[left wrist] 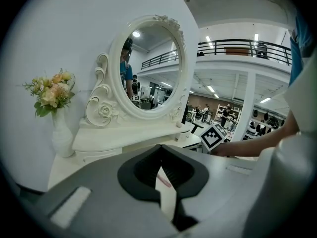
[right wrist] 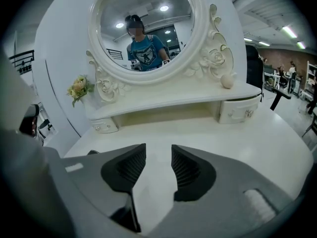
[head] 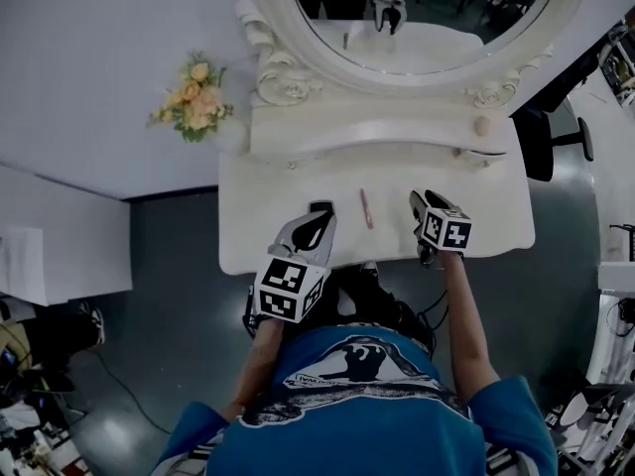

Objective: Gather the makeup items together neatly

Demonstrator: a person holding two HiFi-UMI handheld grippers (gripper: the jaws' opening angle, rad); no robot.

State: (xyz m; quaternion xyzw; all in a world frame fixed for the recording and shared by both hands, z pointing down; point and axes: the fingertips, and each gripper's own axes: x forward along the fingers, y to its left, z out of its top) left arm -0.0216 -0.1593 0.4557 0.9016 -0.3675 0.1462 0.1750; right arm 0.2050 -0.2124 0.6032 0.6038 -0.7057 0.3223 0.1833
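A thin pink makeup pencil [head: 366, 208] lies on the white vanity table [head: 278, 191], between my two grippers and touching neither. My left gripper [head: 321, 209] hovers just left of it with its jaw tips closed together and nothing in them. In the left gripper view [left wrist: 159, 148] a piece of the pink pencil [left wrist: 164, 181] shows on the table below the jaws. My right gripper [head: 417, 199] is to the right of the pencil. In its own view the right gripper [right wrist: 158, 155] stands open over bare tabletop, with nothing between its jaws.
An oval mirror [head: 417, 8] in a carved white frame stands at the back over a raised shelf [head: 377, 132]. A small round beige thing [head: 482, 125] sits on the shelf's right end above a drawer [right wrist: 237, 114]. A vase of flowers [head: 193, 97] stands at the left, and a black chair [head: 541, 142] at the right.
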